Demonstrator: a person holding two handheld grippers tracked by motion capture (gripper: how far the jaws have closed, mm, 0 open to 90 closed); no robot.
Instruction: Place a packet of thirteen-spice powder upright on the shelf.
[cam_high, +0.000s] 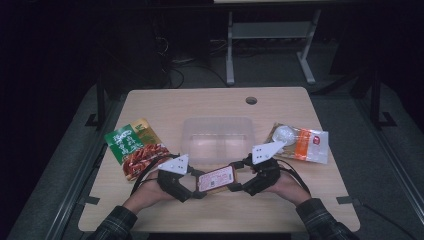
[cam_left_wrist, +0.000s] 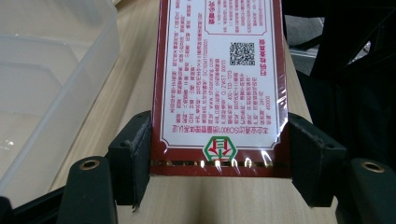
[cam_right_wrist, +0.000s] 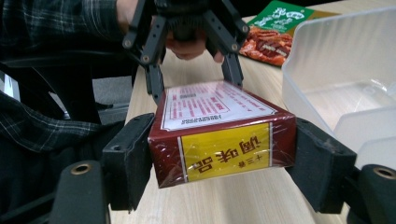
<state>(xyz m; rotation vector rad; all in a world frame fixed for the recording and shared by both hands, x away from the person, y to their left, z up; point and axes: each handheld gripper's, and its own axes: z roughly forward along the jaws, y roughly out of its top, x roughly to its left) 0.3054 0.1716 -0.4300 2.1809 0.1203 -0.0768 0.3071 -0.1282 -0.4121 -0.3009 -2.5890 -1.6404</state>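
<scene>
Nearest the lens in the right gripper view: dark red box (cam_right_wrist: 219, 140) with a yellow label on its end face, wedged between the two black jaws of the right gripper (cam_right_wrist: 223, 161), pads against both of its narrow sides. Same box (cam_left_wrist: 219, 88) in the left gripper view, its white printed face up, other end clamped between the pads of the left gripper (cam_left_wrist: 219, 154). Both grippers thus pinching one box, one at each end, jaws spread only as wide as the box itself.

From the high view: box (cam_high: 216, 180) held crosswise near the front edge of the table (cam_high: 165, 102), between left gripper (cam_high: 196, 186) and right gripper (cam_high: 237, 181), just in front of the clear plastic tub (cam_high: 218, 137). Box raised slightly at the right gripper's end, a strip of shadow beneath it; whether the far end rests on the wood, cannot tell.

Left of the tub, flat on the table, green and red food packet (cam_high: 136, 146). Right of the tub, clear packet with an orange and white label (cam_high: 299, 142). Plaid sleeves (cam_high: 320, 220) entering from the bottom edge.
</scene>
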